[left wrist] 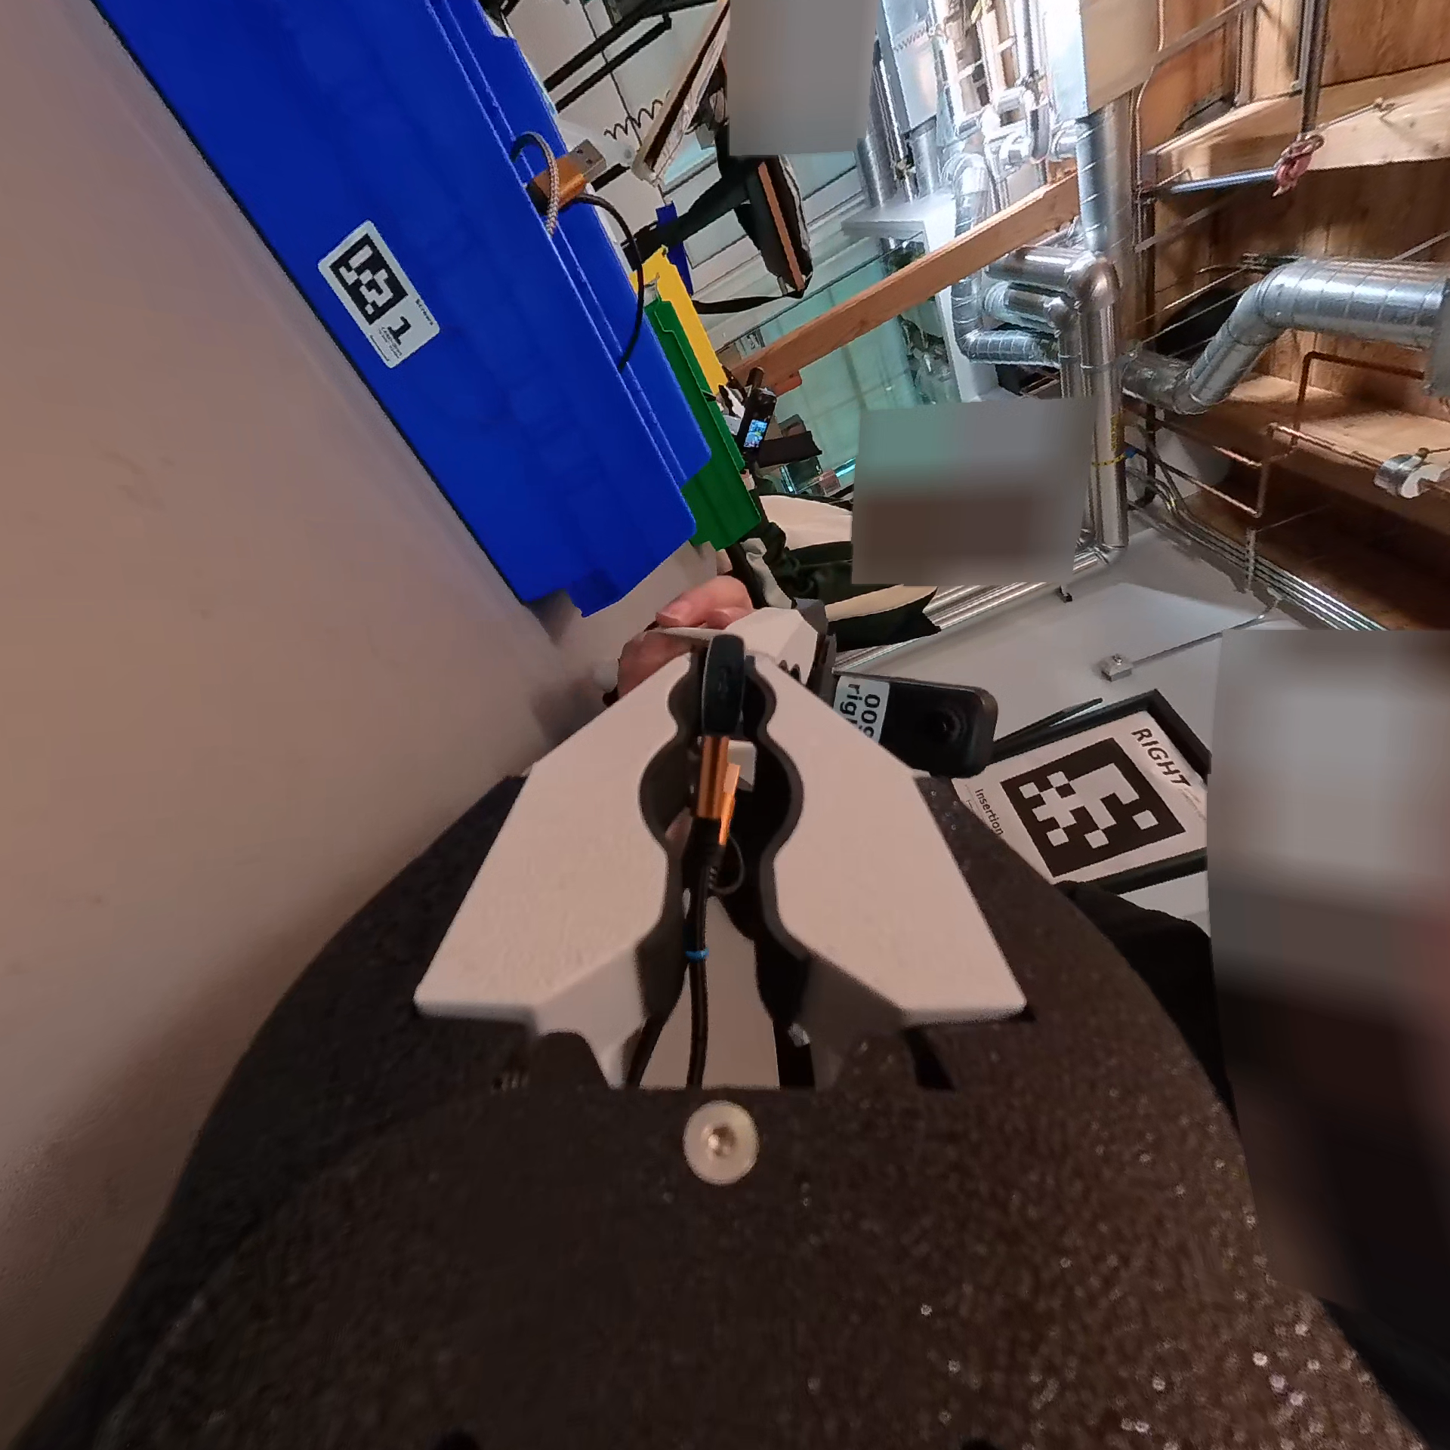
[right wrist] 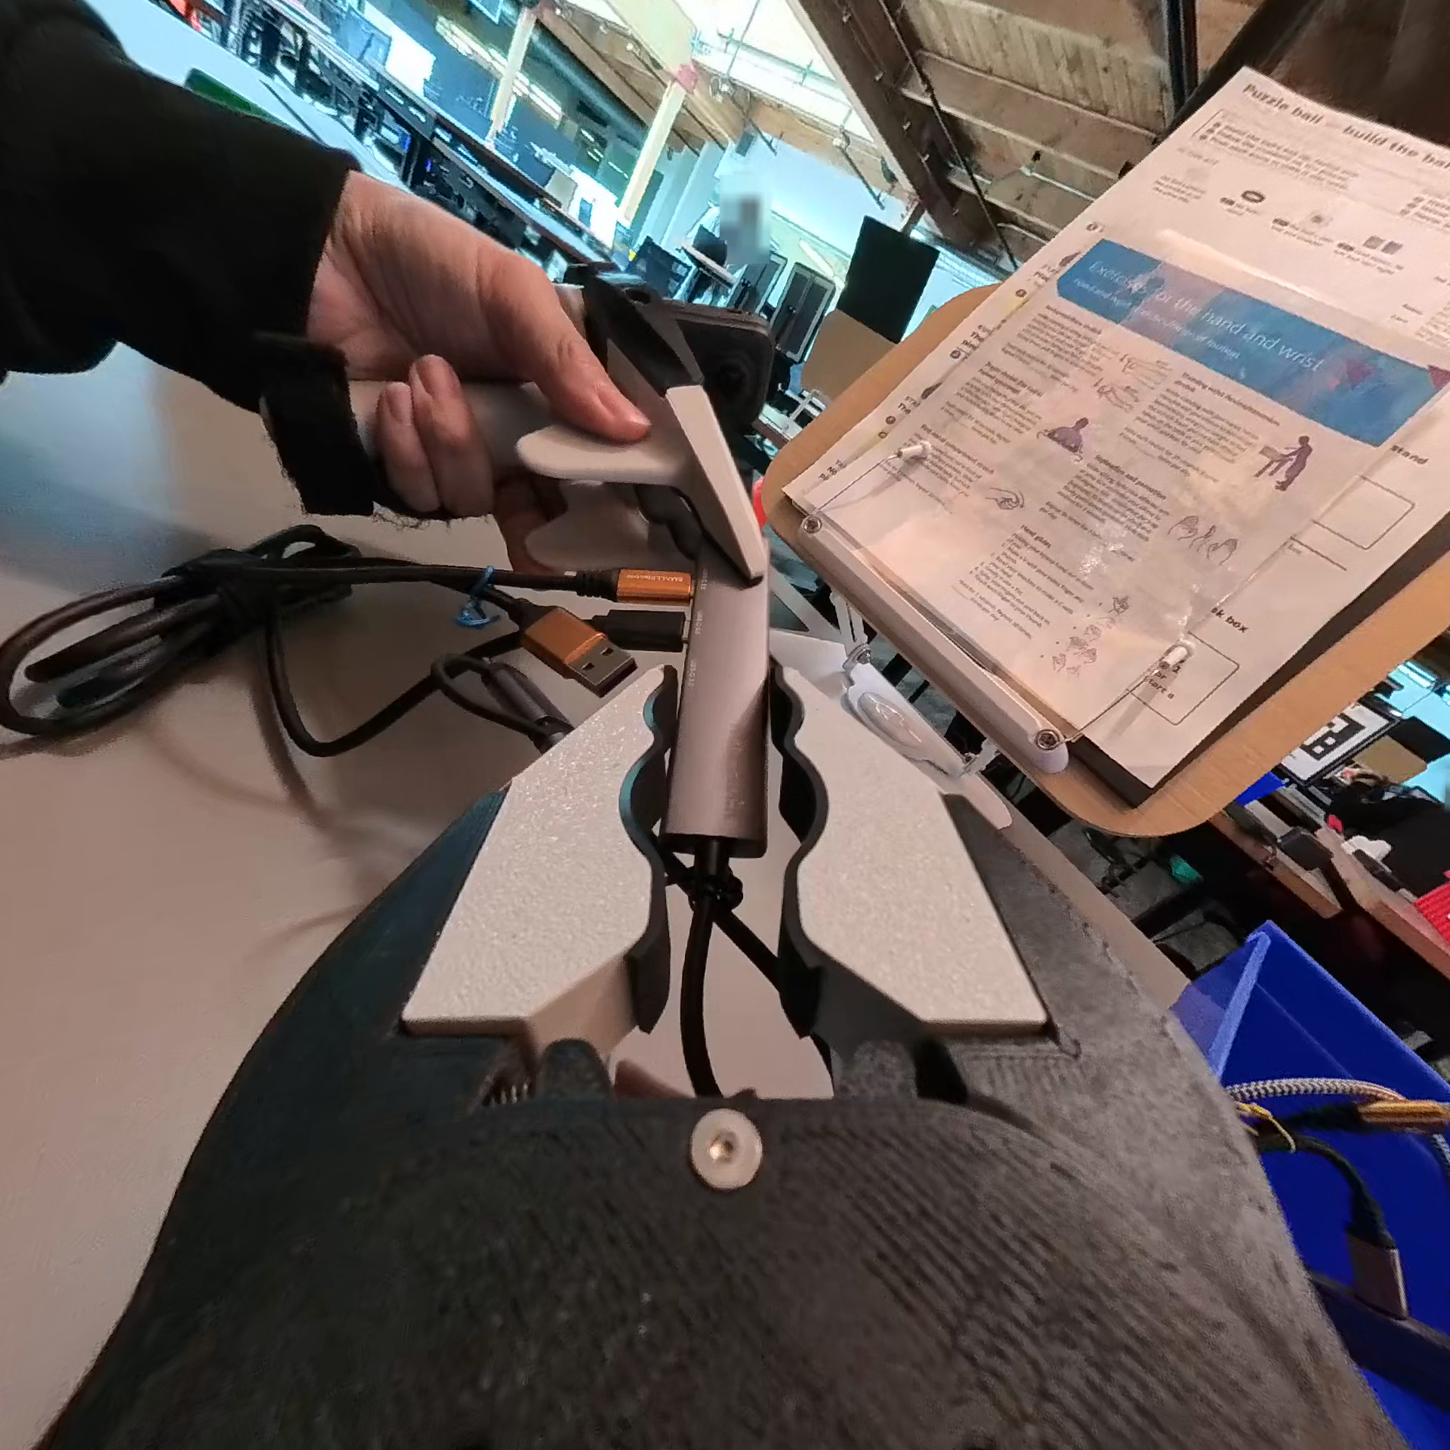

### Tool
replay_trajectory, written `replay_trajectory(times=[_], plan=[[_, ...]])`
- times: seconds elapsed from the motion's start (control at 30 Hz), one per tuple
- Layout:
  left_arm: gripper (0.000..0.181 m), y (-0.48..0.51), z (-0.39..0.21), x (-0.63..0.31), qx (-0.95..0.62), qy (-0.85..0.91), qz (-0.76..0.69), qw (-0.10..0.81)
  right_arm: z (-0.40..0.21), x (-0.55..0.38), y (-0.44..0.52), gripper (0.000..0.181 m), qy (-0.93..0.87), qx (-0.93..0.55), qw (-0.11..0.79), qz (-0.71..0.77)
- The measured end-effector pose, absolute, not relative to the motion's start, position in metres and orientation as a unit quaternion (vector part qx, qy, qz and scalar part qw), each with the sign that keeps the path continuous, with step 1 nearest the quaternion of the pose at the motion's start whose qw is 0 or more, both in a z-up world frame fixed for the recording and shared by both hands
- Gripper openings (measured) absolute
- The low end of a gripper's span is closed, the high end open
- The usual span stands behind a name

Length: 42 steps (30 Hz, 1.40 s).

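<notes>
Far left on the pale, smooth table (right wrist: 157, 902), a bundle of dark cables (right wrist: 141, 620) lies coiled near the table's left edge, with bare surface open in front of it. A hand (right wrist: 439, 337) in a black sleeve grips the left gripper (right wrist: 718, 565), whose flat grey fingers pinch down to a narrow tip. In its own view the left gripper (left wrist: 722, 683) is closed on a plug with an orange metal collar (left wrist: 710, 773) and a black moulded head; the plug's long axis runs straight along the fingers, head pointing forward, and its thin black cord trails back between the scalloped inner edges.

Just right of the bundle, a second orange plug (right wrist: 581, 655) lies loose on the table, its bare metal end pointing right. Beside it another orange-collared plug (right wrist: 655, 587) sits sideways into the side of a slim grey metal hub (right wrist: 722, 730). The right gripper (right wrist: 722, 698) clamps this hub by its lower half; the bar's long axis points up and away, tilted slightly right, its cord hanging from the near end.

Right of the hub stands a tilted wooden board carrying laminated sheets (right wrist: 1138, 471), close to the gripper. A blue plastic bin (right wrist: 1287, 1043) with hard ribbed walls sits at the table's right edge.
</notes>
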<state>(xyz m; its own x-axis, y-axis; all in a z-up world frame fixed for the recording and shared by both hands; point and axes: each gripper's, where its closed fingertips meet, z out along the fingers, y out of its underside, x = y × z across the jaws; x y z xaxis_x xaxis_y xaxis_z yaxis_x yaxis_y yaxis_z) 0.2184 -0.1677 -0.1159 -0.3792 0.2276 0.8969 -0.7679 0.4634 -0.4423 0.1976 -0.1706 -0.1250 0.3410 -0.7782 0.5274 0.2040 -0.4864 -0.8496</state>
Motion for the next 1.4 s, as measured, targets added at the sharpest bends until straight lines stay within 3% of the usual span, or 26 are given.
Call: replay_trajectory(times=[0.23, 0.33, 0.43, 0.67, 0.83, 1.17, 1.4], plan=[[0.007, -0.171, -0.113, 0.227, 0.192, -0.687, 0.513, 0.477, -0.125, 0.206, -0.172, 0.021, 0.262, -0.677, 0.462, -0.510], [0.019, -0.173, -0.098, 0.247, 0.179, -0.706, 0.581, 0.363, -0.126, 0.208, -0.180, 0.022, 0.310, -0.659, 0.486, -0.483], [0.020, -0.165, -0.076, 0.254, 0.104, -0.739, 0.634, 0.204, -0.126, 0.213, -0.195, 0.021, 0.383, -0.617, 0.519, -0.450], [0.031, -0.169, -0.097, 0.229, -0.054, -0.841, 0.537, -0.031, -0.127, 0.217, -0.215, 0.021, 0.453, -0.569, 0.521, -0.447], [0.021, -0.175, -0.105, 0.231, -0.075, -0.847, 0.517, -0.094, -0.121, 0.216, -0.219, 0.021, 0.455, -0.557, 0.523, -0.458], [0.006, -0.181, -0.117, 0.233, -0.075, -0.860, 0.491, -0.120, -0.118, 0.214, -0.217, 0.021, 0.450, -0.552, 0.529, -0.462], [0.004, -0.181, -0.113, 0.234, -0.110, -0.850, 0.484, -0.178, -0.119, 0.213, -0.215, 0.022, 0.420, -0.588, 0.507, -0.470]])
